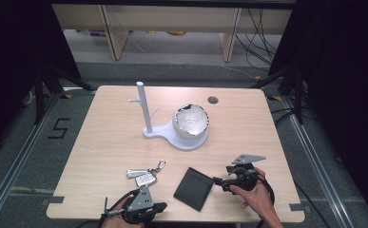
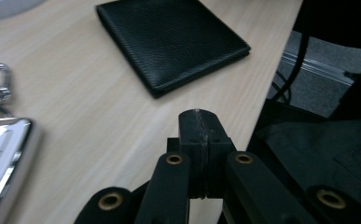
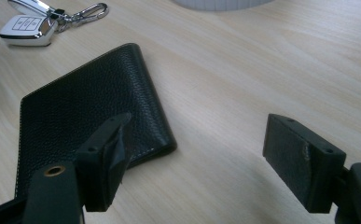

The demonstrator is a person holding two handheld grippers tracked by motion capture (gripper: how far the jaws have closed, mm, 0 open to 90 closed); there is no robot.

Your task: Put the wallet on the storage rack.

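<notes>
A black leather wallet [image 1: 194,188] lies flat near the table's front edge, between my two grippers. My right gripper [image 1: 218,181] is just right of it and stands open. In the right gripper view [image 3: 204,135] one jaw hovers over the wallet [image 3: 85,116] near its corner, the other over bare wood. My left gripper [image 1: 164,206] sits at the front edge, left of the wallet. Its jaws [image 2: 200,126] are shut flat on each other with nothing between them, and they point toward the wallet [image 2: 171,39]. A silver car key on a keyring [image 1: 145,176] lies behind the left gripper.
A white stand [image 1: 187,141] with an upright pegged post [image 1: 143,107] and a white bowl [image 1: 191,121] occupies the table's middle. The key [image 2: 1,154] is close on the left gripper's left. The table's front edge runs right beside both hands.
</notes>
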